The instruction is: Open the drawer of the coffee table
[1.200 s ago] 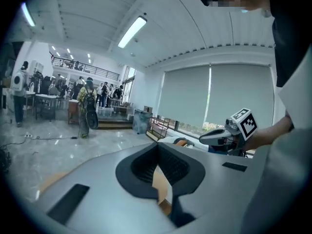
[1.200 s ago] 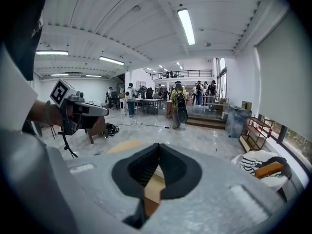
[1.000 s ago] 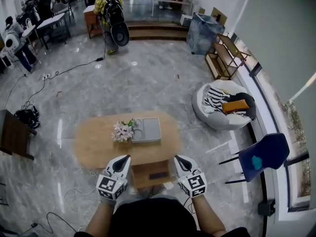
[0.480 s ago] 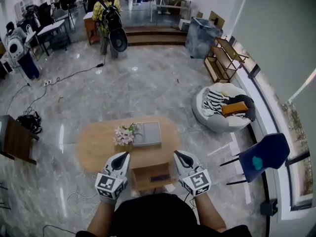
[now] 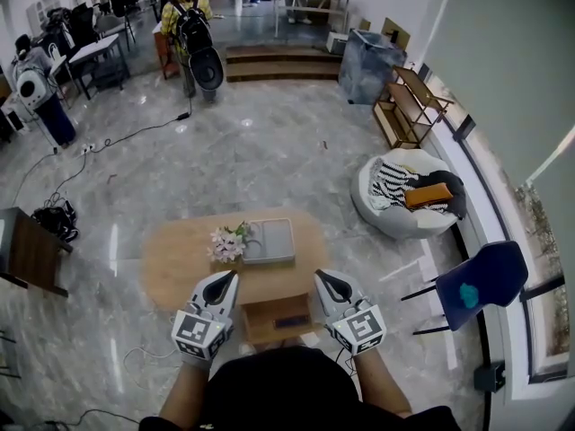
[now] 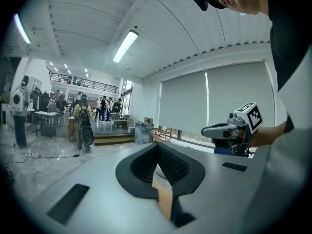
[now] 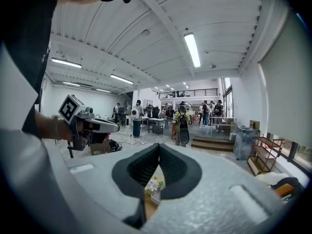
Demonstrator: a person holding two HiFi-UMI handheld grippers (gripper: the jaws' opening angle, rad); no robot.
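The oval wooden coffee table [image 5: 180,263] stands on the marble floor below me. Its drawer [image 5: 277,317], a wooden box with a dark handle slot, juts out under the near edge. Both grippers hover above that edge, one on each side of the drawer, touching nothing. My left gripper [image 5: 224,282] [image 6: 157,152] is shut and empty. My right gripper [image 5: 325,279] [image 7: 159,151] is likewise shut and empty. On the tabletop lie a bunch of pale flowers [image 5: 226,241] [image 7: 152,185] and a grey tray [image 5: 269,241].
A white beanbag [image 5: 395,214] with clothes and a blue chair [image 5: 476,285] stand to the right. A wooden shelf [image 5: 409,101] lines the window wall. A dark cabinet [image 5: 27,251] and floor cables [image 5: 56,218] lie to the left. A person with a backpack [image 5: 190,25] stands far back.
Both grippers have risen a little and stayed shut, side by side. The person with the backpack at the back has shifted slightly left.
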